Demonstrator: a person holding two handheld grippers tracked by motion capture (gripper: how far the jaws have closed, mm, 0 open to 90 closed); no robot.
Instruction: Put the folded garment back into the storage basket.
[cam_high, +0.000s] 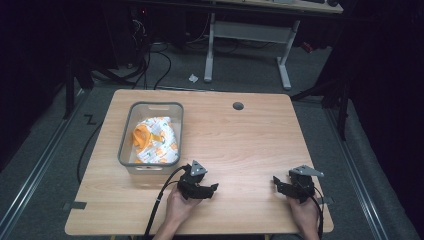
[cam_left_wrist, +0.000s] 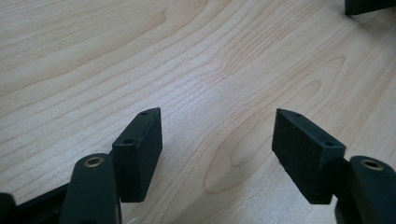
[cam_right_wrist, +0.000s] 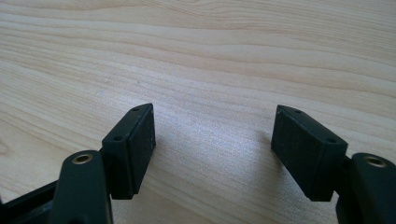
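A grey plastic basket (cam_high: 126, 150) stands on the left half of the wooden table (cam_high: 240, 135). Inside it lies a bundled white cloth with orange and green print (cam_high: 156, 140). My left gripper (cam_high: 214, 189) rests low on the table just right of the basket's near corner, pointing right. Its jaws stand open in the left gripper view (cam_left_wrist: 217, 140) with bare wood between them. My right gripper (cam_high: 276, 184) sits near the table's front right, pointing left. It is open too (cam_right_wrist: 214, 135), holding nothing.
A round dark cable hole (cam_high: 238, 106) marks the table's far middle. Another desk's white legs (cam_high: 285, 60) stand on the floor beyond, with cables (cam_high: 150, 60) trailing at the back left. A dark part (cam_left_wrist: 369, 5) of the other gripper shows at the top right of the left gripper view.
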